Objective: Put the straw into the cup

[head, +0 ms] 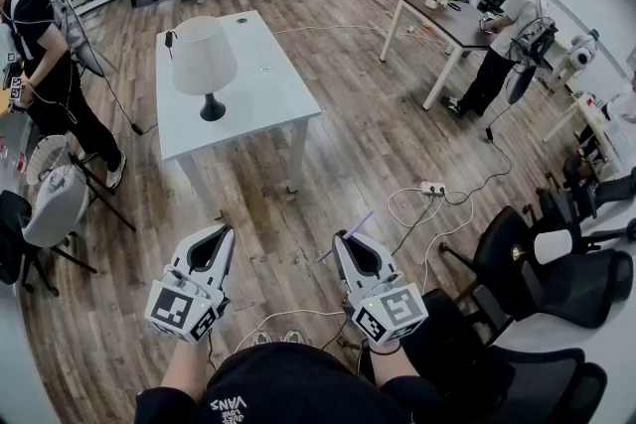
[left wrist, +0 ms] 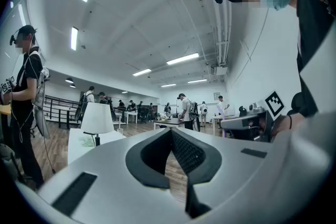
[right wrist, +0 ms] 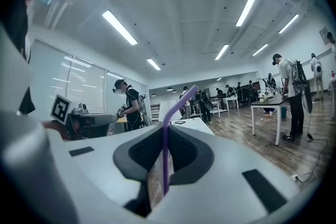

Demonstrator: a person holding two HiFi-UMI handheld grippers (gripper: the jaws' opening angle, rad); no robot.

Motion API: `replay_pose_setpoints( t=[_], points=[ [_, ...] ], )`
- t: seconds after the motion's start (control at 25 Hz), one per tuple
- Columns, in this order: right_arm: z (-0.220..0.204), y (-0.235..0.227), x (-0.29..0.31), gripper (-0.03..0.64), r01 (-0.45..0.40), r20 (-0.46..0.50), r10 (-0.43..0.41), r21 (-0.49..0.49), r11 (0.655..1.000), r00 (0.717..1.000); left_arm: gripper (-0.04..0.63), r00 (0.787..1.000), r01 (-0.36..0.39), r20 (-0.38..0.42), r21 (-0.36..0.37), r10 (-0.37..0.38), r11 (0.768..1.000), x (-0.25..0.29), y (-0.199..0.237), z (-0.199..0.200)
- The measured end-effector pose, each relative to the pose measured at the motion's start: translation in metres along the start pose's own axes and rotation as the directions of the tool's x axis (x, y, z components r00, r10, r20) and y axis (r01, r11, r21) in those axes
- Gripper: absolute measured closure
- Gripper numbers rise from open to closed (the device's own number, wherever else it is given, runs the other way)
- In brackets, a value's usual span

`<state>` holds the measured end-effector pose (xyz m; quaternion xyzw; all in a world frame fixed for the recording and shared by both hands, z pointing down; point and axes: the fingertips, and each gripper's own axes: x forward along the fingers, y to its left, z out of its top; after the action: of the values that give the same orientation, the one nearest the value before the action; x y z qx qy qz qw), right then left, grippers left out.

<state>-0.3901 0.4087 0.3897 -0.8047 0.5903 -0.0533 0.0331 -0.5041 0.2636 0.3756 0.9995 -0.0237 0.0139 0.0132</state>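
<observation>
Right gripper (right wrist: 164, 131): jaws closed on the straw, which is pinched between the pads. It is held level and sits at 5 o'clock in the head view.
Straw (right wrist: 165, 155): purple. In the right gripper view it stands upright between the right jaws, and its bent top leans toward 1 o'clock. In the head view it sticks out past the jaw tips, slanting toward 1 o'clock.
Left gripper (left wrist: 170, 132): jaw tips together with nothing between them. It is held level at 7 o'clock in the head view, beside the right one but apart from it.
Floor (head: 348, 144): wood planks under both grippers.
Cable (head: 288, 315): white, looping over the floor between the two grippers, close to the person.
Table (head: 260, 84): white, at 11 o'clock from the grippers and well apart from them.
Lamp (head: 204, 63): white shade on a dark base, upright on the near half of the table.
Power strip (head: 432, 187): on the floor at 2 o'clock from the right gripper, with white cords curling around it.
Chairs (head: 532, 278): black office chairs at 3 o'clock.
Dark table (head: 449, 20): far off at 1 o'clock, with a person in a white shirt (head: 502, 45) standing beside it.
Person in dark clothes (head: 40, 65): standing at 10 o'clock by the frame's edge.
</observation>
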Motion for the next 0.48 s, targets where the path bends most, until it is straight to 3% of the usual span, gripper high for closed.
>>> replay_pose_setpoints(
  t=[0.48],
  points=[
    [-0.001, -0.021, -0.008, 0.575, -0.033, 0.025, 0.032, 0.025, 0.999, 0.999, 0.584, 1.000, -0.025, -0.015, -0.007, 0.025, 1.000, 0.014, -0.014, -0.011]
  ],
)
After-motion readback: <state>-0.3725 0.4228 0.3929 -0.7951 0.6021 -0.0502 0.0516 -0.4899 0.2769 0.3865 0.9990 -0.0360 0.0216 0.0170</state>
